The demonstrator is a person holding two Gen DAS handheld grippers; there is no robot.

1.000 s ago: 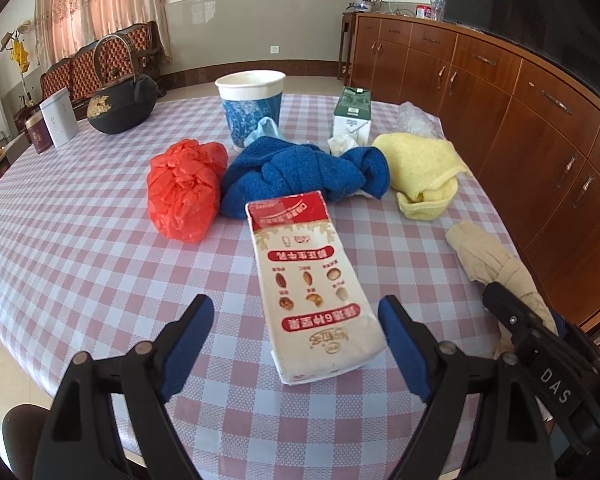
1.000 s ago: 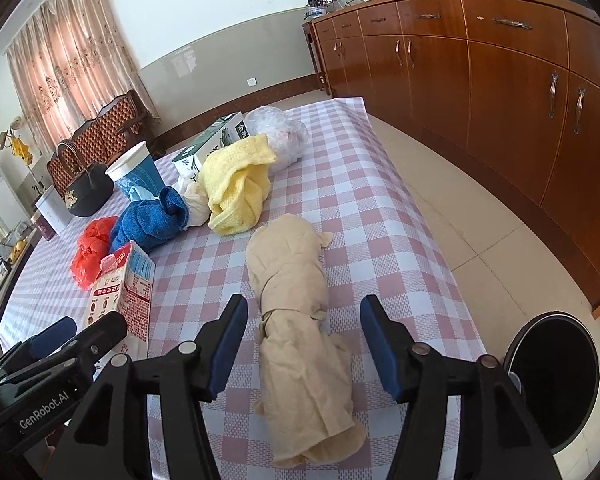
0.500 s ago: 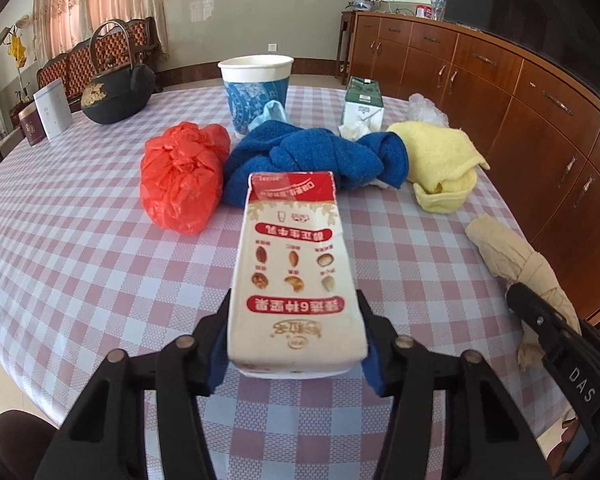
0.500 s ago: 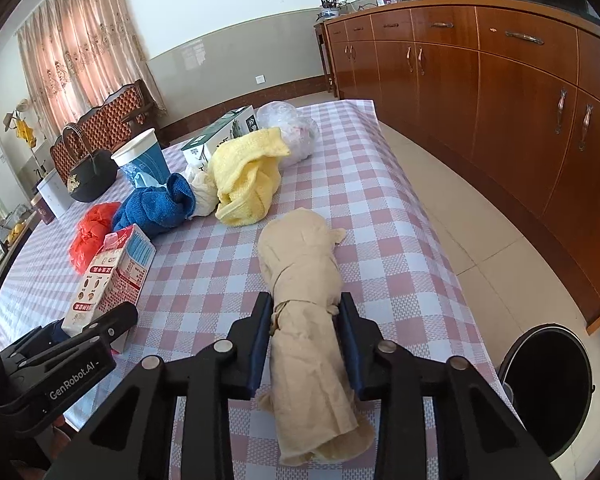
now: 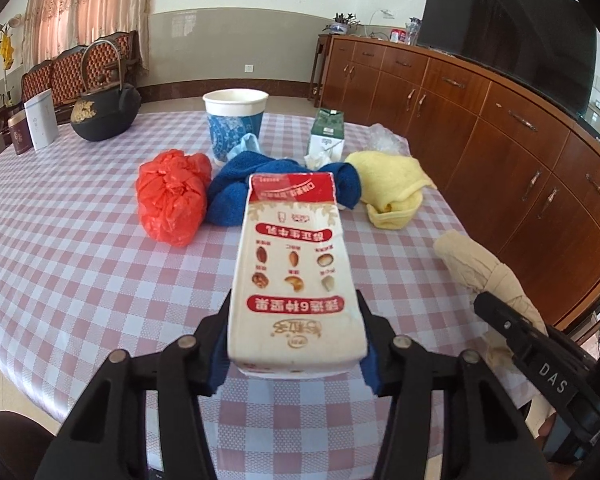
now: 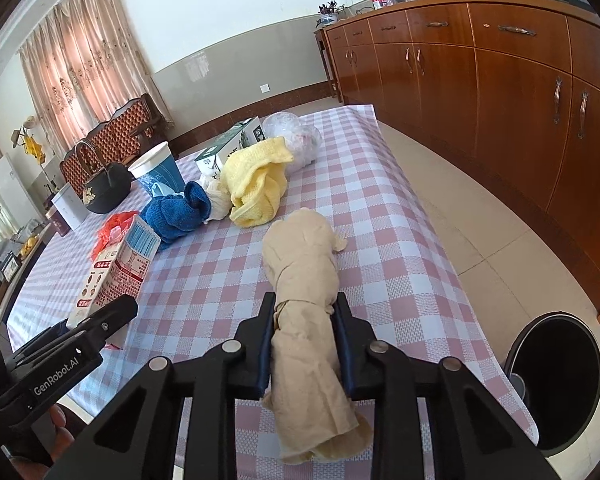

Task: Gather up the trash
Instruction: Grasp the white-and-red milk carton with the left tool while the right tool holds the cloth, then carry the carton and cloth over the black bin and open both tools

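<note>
Milk carton (image 5: 296, 276) is lying lengthwise between the blue pads of the left tool (image 5: 294, 344), which is clamping its near end just above the checked bench (image 5: 80, 264). Right tool (image 6: 304, 344) is squeezing a rolled beige cloth (image 6: 304, 276) resting near the bench's 3 o'clock edge. At 12 o'clock from the carton, a red bag (image 5: 172, 196), blue towel (image 5: 236, 188), yellow towel (image 5: 388, 180) and paper cup (image 5: 235, 124) are sitting close together. A black bin (image 6: 556, 376) is standing on the tiled floor (image 6: 480, 220) beside wooden cabinets (image 6: 520, 92).
</note>
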